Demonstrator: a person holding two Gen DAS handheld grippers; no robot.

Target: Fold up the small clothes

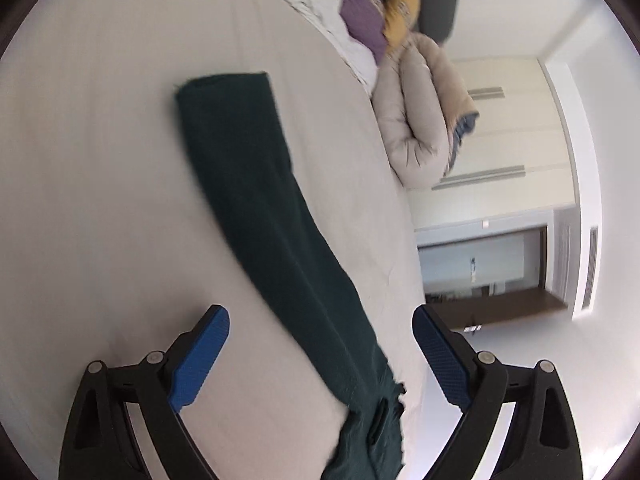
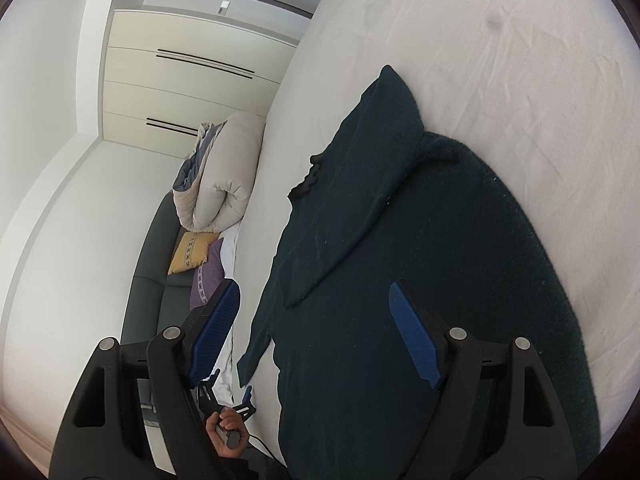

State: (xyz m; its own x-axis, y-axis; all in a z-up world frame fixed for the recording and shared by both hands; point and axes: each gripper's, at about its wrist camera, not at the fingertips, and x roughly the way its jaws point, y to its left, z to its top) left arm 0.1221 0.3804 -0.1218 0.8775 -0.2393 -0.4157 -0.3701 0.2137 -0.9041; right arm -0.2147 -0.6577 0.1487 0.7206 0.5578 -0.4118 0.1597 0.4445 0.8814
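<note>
Held the left gripper with jaws wide apart, clamped on nothing, just over the near end of a long, sleeve-like strip of the dark green garment. Left that strip stretched flat on the bed, probably for easy taking at one end and laying over. Kept the rolled duvet and the pillows at the far edge of the bed, well apart from the work. Held the right gripper likewise spread and empty, above the broad body of the garment, spread flat on the sheet near the side of the bed. Found one part lying across that body; judged the folding as begun, not finished.
</note>
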